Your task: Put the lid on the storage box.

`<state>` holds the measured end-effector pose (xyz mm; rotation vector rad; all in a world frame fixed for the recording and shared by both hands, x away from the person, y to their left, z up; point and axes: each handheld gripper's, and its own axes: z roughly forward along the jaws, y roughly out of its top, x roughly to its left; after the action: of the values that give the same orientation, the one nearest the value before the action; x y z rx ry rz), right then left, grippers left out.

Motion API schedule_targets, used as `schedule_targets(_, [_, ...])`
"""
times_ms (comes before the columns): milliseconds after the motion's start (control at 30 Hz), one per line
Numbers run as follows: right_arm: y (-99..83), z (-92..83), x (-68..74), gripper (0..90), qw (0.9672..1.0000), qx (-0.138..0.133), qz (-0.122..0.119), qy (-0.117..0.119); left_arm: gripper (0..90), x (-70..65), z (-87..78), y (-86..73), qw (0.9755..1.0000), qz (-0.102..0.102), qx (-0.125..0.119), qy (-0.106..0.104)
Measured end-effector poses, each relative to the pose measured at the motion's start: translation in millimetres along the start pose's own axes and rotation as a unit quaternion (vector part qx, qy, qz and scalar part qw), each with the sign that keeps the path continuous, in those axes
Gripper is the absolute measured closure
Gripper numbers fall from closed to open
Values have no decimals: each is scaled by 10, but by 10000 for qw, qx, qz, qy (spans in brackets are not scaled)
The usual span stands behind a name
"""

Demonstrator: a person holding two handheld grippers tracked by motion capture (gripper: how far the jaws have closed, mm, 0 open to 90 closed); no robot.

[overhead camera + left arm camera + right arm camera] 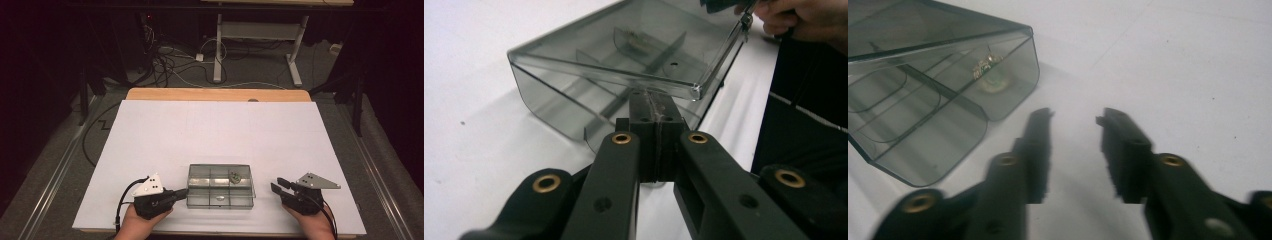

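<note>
— So where does the clear smoky-grey compartment box [220,186] sit?

— Near the front edge of the white sheet [215,135] that covers the table, between the two hands. Its lid is down and dividers split it into small cells. A small metallic piece [235,175] lies in the far right cell, and another small pale item [219,198] in the near middle one.

— And the left gripper [181,192]?

— Its jaws are pressed together, and their tips sit at the box's left end. From the left gripper view they meet right under the lid's edge, touching the wall; I cannot tell whether any of the plastic is pinched between them.

— The right gripper [278,184]?

— Jaws apart with only bare sheet between them, just beside the box's right end and not touching it. The right gripper view is blurred.

— What about the surface?

— White sheet over a wooden tabletop [215,94], whose pale edge shows along the far side. Faint pencil-like lines cross the sheet's far half.

— And the room?

— Dark. Grey carpet, a tangle of cables [170,62] on the floor beyond the table, and the white legs of another desk [260,37] farther back.
</note>
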<state>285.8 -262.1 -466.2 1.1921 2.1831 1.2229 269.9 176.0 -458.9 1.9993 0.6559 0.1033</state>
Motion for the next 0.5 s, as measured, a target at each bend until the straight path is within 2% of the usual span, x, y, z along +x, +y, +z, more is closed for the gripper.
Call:
schedule_targets(67, [1,36,11,414,10000,85,-33,-38,876,-9,0,-10,10000,12,4,-27])
schedule_targets(167, [4,78,21,206,9999,76,-60,-61,876,-10,9,-11,10000,30,16,-37])
schedule_targets(233, [14,106,14,40,9998,105,39,-137,876,-10,15,-15,10000,28,29,-55])
schedule_targets(267, [20,125,9,4,9997,138,61,-191,876,-11,15,-17,10000,30,46,-51])
schedule_targets(333, [27,129,5,4,9993,159,90,-316,876,-14,14,-21,10000,26,43,-52])
schedule_targets(500, [31,134,14,4,9994,166,59,-305,876,-31,18,-40,9999,27,112,-72])
